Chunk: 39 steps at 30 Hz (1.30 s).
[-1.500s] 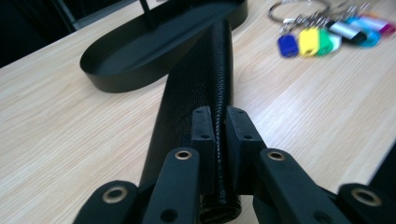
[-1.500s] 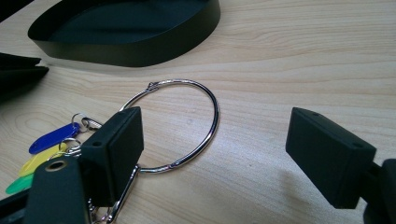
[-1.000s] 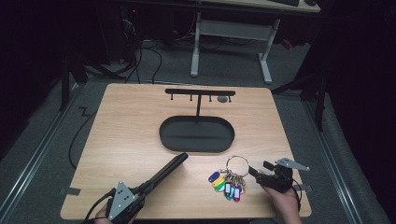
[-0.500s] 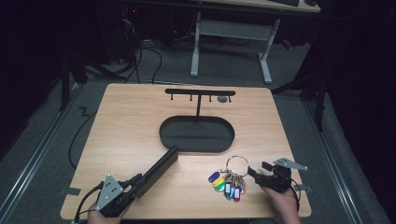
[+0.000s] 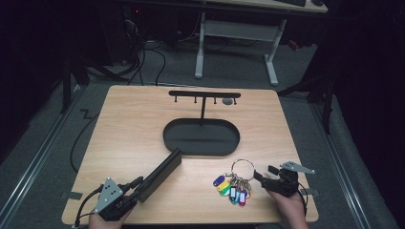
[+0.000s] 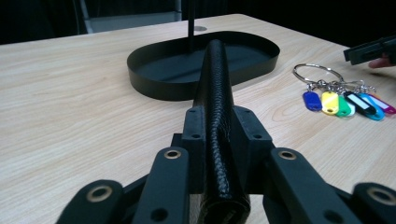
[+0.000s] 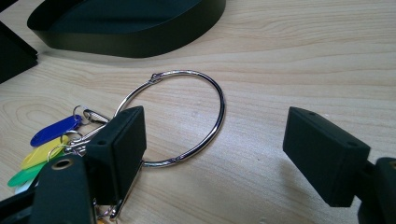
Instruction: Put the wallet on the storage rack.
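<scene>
A long black textured case lies slanted on the table, its far end beside the black oval tray. My left gripper holds the case's near end. In the left gripper view the pads flank the case and still touch it; the jaws have just been opening. A steel key ring with several coloured tags lies at the front right. My right gripper stands open low over the ring, one jaw over the ring's left side, the other outside it.
A black stand with a hook bar rises from the tray's back. The tray's wall is just beyond the ring. Bare wood lies left of the tray and along the back. Dark floor, cables and a desk frame surround the table.
My left gripper and the black case have shifted left and slightly back toward the person. The right gripper and the keys have stayed in place.
</scene>
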Available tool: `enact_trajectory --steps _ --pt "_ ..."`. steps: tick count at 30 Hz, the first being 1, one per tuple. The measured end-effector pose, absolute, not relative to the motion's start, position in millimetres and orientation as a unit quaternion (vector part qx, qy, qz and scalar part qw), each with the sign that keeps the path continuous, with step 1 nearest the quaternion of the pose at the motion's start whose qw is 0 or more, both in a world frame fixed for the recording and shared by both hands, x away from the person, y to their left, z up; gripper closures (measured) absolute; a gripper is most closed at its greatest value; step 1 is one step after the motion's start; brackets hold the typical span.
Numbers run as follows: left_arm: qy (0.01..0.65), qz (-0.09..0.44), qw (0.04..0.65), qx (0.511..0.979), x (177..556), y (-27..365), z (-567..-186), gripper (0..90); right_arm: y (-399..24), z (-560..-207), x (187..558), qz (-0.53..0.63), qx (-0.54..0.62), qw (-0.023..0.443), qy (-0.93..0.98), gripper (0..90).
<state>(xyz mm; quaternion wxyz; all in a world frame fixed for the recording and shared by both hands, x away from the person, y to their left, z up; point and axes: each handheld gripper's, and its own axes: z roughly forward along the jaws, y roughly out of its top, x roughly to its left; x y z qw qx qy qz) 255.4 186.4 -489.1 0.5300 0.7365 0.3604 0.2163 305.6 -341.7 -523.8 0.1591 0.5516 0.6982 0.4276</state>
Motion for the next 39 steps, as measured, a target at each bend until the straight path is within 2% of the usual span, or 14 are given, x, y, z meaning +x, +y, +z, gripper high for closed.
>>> enact_trajectory --steps 12,18,25,30,39 --pt "0.359 0.203 0.505 0.758 258 185 -495 67.8 -341 -525 306 0.423 0.556 0.157 0.698 22.2" --pt "0.350 0.206 0.490 0.772 257 182 -493 67.3 -338 -524 305 0.421 0.547 0.163 0.705 22.3" --pt "0.337 0.212 0.435 0.808 270 166 -482 68.1 -343 -525 306 0.425 0.549 0.156 0.702 22.4" --pt "0.310 0.217 0.372 0.847 279 153 -469 69.6 -347 -525 305 0.445 0.556 0.143 0.687 22.2" --pt "0.285 0.205 0.327 0.878 290 145 -459 67.1 -353 -523 286 0.436 0.546 0.159 0.698 21.8"
